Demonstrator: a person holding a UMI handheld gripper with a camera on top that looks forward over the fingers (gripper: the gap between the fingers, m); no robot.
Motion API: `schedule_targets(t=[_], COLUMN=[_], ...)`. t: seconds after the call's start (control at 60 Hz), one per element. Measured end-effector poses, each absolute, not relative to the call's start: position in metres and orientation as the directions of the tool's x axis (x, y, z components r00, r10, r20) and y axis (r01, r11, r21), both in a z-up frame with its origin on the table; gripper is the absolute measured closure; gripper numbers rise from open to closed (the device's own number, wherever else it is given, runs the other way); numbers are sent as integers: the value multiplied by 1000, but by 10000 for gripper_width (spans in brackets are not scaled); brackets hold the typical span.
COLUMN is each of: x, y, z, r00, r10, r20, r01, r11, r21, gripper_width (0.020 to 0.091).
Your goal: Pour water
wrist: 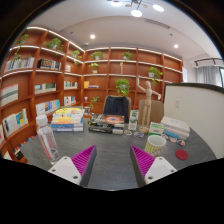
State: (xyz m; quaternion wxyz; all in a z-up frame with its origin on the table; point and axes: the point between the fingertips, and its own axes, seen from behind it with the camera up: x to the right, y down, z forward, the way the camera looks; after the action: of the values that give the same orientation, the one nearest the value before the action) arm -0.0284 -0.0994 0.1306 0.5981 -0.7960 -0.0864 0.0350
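Observation:
My gripper (pixel 112 166) is open above the grey table (pixel 112 148), and only bare tabletop shows between its magenta pads (pixel 84 160). A clear, tall container (pixel 45 141) stands ahead to the left of the left finger, and I cannot tell what it holds. A pale, short cup (pixel 155 145) stands just ahead of the right finger, slightly to its right. A small red lid (pixel 181 154) lies flat on the table to the right of the cup. The gripper touches none of them.
At the table's far side are a stack of books (pixel 68 119), flat boxes (pixel 106 125), a small bottle (pixel 133 120) and more boxes (pixel 174 128). Behind them are an office chair (pixel 117 105), a wooden manikin (pixel 148 99), bookshelves (pixel 40 75) and a white partition (pixel 195 105).

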Motion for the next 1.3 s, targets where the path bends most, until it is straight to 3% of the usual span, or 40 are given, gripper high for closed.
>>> schedule_targets(t=[0.3,0.717,0.833,0.95,1.05,1.2,1.3], x=[-140,-254,-263,-268,-270,-270,-266], y=[-149,-111,-90,-77,-72,-68,-66], z=[88,106,98,93,91,90,91], r00=[967,948,955,959,958,958,960], r10=[254,312,292,280,287,285,276], r20=[-15,-53,-61,-52,-3,-20,-53], r01=[55,2,-6,0,44,26,-6], r11=[-267,-175,-187,-185,-159,-156,-167], r21=[-962,-985,-982,-983,-986,-987,-986], gripper_width=[403,394,408,569,610,741,741])
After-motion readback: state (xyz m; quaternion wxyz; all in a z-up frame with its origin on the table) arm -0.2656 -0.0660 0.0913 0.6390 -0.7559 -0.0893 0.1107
